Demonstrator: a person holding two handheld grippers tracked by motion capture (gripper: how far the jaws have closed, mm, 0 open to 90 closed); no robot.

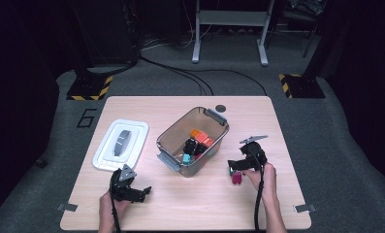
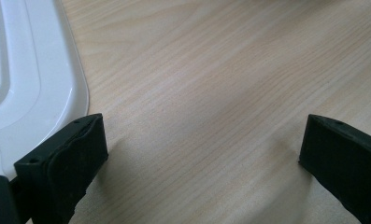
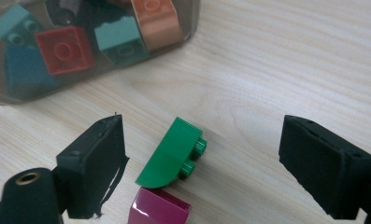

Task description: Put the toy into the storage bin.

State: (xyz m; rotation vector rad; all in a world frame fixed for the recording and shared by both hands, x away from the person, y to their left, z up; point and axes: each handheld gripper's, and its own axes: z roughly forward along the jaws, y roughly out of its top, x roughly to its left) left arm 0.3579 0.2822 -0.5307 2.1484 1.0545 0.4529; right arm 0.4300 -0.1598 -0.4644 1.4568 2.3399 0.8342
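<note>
Green brick (image 3: pixel 174 151): one, lain on the table (image 1: pixel 204 204) near its right edge, between spread jaws of the right gripper (image 3: pixel 202 163), untouched.
Magenta brick (image 3: pixel 160 210): one, touching it.
Bin (image 1: pixel 167 137): one, mid-table.
Lid (image 1: pixel 107 150): one, near the left edge.
Left gripper (image 2: pixel 202 154): spread, nothing held.

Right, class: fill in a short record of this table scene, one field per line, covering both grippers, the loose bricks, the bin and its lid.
left gripper: jaws open, nothing between them, over bare table beside the lid
right gripper: jaws open, astride the green brick, not pressing on it
green brick: curved, lying on its side, studs showing
magenta brick: touching the green brick's near end
bin: translucent, open, holding mixed bricks
lid: white, flat on the table left of the bin
</note>
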